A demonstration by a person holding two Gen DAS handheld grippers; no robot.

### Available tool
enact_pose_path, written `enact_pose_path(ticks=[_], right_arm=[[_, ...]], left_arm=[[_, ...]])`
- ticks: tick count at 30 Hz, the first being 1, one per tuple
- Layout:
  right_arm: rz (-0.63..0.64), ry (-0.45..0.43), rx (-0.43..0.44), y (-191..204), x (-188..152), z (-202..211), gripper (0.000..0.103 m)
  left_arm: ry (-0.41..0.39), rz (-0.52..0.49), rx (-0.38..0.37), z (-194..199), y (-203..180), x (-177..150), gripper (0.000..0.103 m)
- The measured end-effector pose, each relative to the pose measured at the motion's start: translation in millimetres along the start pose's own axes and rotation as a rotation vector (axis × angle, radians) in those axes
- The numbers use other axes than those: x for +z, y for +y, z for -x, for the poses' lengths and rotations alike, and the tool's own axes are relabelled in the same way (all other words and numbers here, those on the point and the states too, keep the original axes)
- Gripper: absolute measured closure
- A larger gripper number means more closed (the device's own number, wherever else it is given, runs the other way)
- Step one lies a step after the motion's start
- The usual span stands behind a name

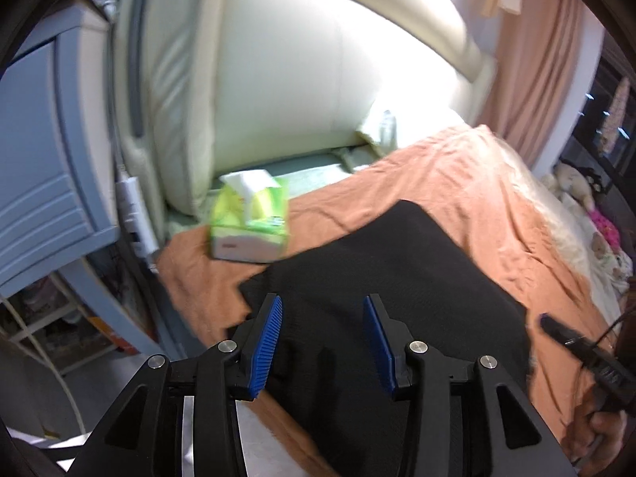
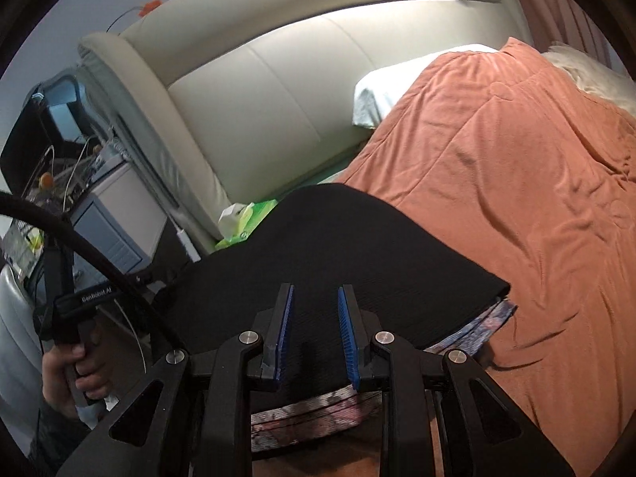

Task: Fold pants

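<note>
Black pants [image 1: 397, 278] lie spread flat on the orange blanket [image 1: 457, 167]. My left gripper [image 1: 322, 302] hovers over their near part, open, its blue pads wide apart with nothing pressed between them. In the right wrist view the pants [image 2: 338, 246] rest on a patterned cloth [image 2: 477, 334]. My right gripper [image 2: 316, 290] sits at their near edge. Its pads stand a narrow gap apart with black cloth filling the gap, so it looks shut on the pants' edge.
A green tissue box [image 1: 250, 218] stands beyond the pants by the cream headboard [image 1: 286, 59]. A grey-blue bedside cabinet [image 1: 43, 183] is at the left, a white pillow [image 2: 381, 91] and pink curtain [image 1: 532, 59] farther back. A hand [image 2: 71, 373] grips the other tool's handle.
</note>
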State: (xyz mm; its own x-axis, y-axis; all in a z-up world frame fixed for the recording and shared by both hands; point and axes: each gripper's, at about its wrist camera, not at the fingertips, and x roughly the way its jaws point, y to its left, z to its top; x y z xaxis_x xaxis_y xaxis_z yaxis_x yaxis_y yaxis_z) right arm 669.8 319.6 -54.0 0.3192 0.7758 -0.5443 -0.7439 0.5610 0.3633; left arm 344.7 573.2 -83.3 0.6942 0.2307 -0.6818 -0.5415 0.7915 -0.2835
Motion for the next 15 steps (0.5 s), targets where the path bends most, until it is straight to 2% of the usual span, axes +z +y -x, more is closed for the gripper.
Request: enact_pose_path(ticks=[3, 5, 7, 11, 15], right_arm=[[0.047, 0.03, 0.001, 15.2, -0.9, -6.7, 0.082], [0.08, 0.053, 0.001, 25.2, -2.6, -15.1, 0.07], [0.099, 0.071, -0.017, 27.3, -3.0, -26.1, 0.064], [0.17, 0.112, -0.071, 29.1, -18.2, -40.1, 0.064], [0.215, 0.128, -0.096, 31.8, -30.2, -33.8, 0.064]], left_arm=[[0.027, -0.023, -0.032, -9.1, -15.4, -6.8, 0.057], [0.046, -0.023, -0.04, -16.9, -19.5, -13.4, 0.057], [0.079, -0.012, -0.053, -25.9, -19.0, -23.6, 0.057], [0.116, -0.01, -0.046, -33.5, -18.1, -43.1, 0.057], [0.128, -0.008, -0.045, -27.9, -18.1, -56.5, 0.057]])
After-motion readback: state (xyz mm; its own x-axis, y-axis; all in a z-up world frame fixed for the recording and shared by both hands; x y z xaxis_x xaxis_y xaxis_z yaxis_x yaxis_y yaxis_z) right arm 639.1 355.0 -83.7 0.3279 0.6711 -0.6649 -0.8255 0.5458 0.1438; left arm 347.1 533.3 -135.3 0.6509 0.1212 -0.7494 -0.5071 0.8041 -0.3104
